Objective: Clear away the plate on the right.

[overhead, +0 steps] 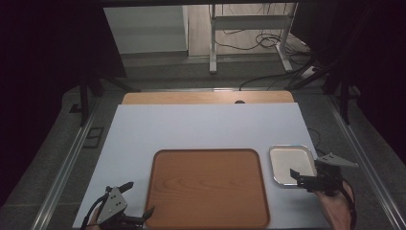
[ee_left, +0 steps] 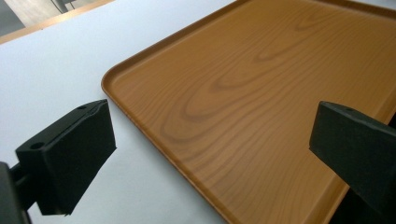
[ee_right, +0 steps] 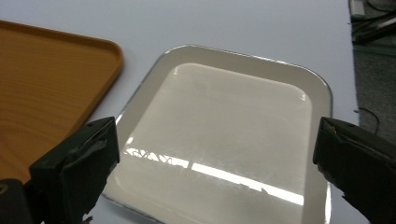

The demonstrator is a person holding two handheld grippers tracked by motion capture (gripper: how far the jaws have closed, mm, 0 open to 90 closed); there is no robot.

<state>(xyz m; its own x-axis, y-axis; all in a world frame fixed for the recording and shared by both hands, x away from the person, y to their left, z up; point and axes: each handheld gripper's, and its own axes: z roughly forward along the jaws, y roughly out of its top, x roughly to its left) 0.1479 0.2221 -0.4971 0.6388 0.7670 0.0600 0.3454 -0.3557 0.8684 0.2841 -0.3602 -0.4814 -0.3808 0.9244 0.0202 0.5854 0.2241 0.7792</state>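
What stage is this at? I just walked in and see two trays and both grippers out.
Nothing looks done yet: the wooden tray and the metal tray both lie empty, side by side on the white table. In hand: the right gripper is open over the metal tray's near edge, and the left gripper is open at the wooden tray's corner. Gripping and moving either tray is still left.

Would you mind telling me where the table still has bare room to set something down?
The widest free patch is the white mat beyond the wooden tray and metal tray, up to the table's far wooden edge. Left of the wooden tray is bare too, above the left gripper. It is tight between the trays and by the right gripper.
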